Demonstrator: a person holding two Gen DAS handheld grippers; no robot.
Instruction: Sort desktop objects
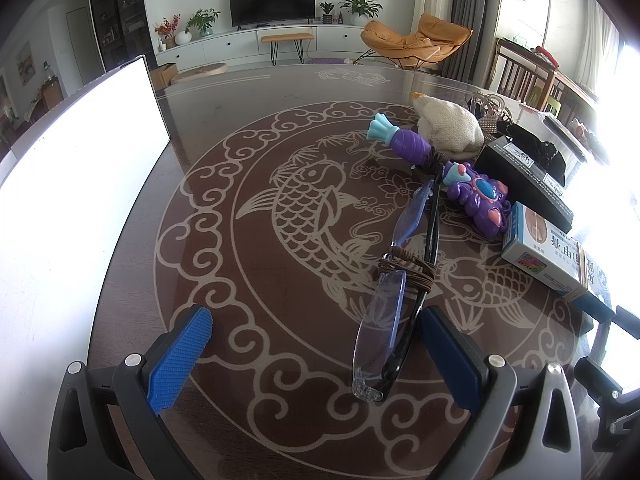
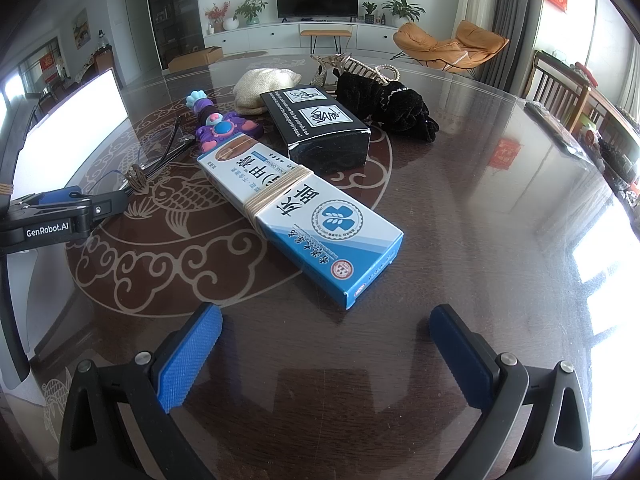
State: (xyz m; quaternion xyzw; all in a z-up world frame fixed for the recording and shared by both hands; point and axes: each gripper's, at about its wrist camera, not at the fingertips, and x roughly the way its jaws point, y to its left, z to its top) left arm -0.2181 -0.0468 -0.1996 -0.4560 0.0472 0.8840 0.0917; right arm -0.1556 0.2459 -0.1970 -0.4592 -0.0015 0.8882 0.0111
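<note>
Glass-lensed folded spectacles (image 1: 394,296), cord-wrapped, lie on the counter (image 1: 280,320) just inside my wide-open, empty left tool (image 1: 316,344); fragile, so I'd grip the bound bridge. Right tool (image 2: 326,344) gapes empty near the blue-white carton (image 2: 304,216).

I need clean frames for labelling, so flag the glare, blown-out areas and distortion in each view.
Left wrist view: the white panel is blown out, and so is the right edge past the blue-and-white box; the folded glasses stay sharp. Right wrist view: window glare streaks the glass tabletop at right; fisheye bends the room's edges.
</note>
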